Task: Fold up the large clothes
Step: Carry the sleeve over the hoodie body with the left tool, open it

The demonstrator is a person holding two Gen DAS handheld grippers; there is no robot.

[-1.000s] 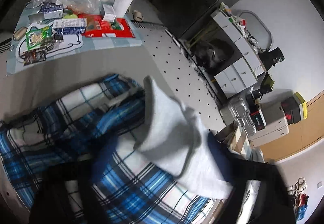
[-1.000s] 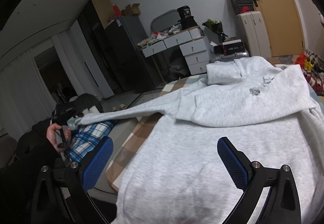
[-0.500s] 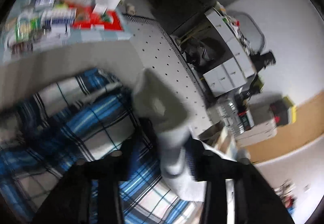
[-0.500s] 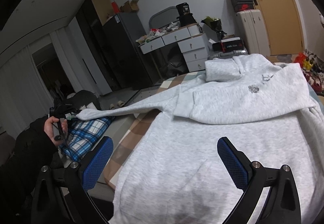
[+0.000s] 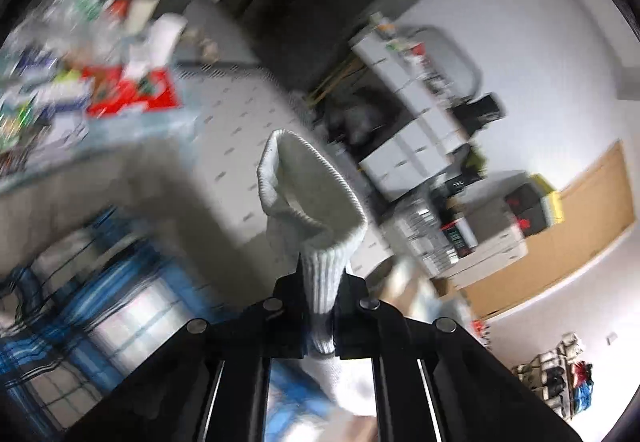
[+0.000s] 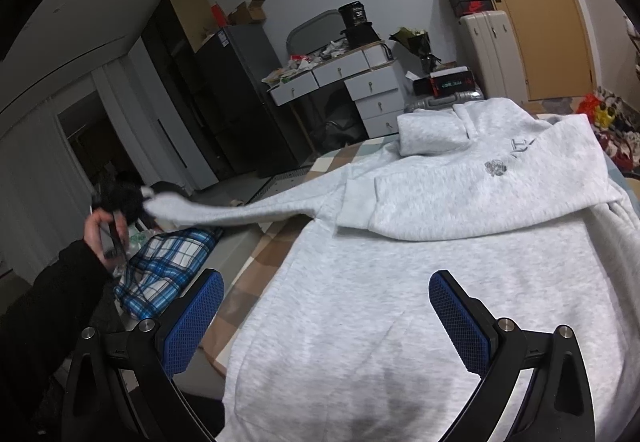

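Grey hoodie (image 6: 420, 282) lay spread mid-frame; left gripper (image 5: 320, 306) clamped its ribbed sleeve cuff (image 5: 308, 194), while right gripper (image 6: 324, 318) hung above it, jaws wide, holding nothing.

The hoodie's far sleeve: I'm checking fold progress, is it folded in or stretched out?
Stretched out. The sleeve runs off the hoodie past the table edge, its cuff pinched in the shut left gripper.

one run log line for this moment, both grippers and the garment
left gripper: shut on ribbed sleeve cuff | right gripper: open, above light grey hoodie | other sleeve: folded across chest
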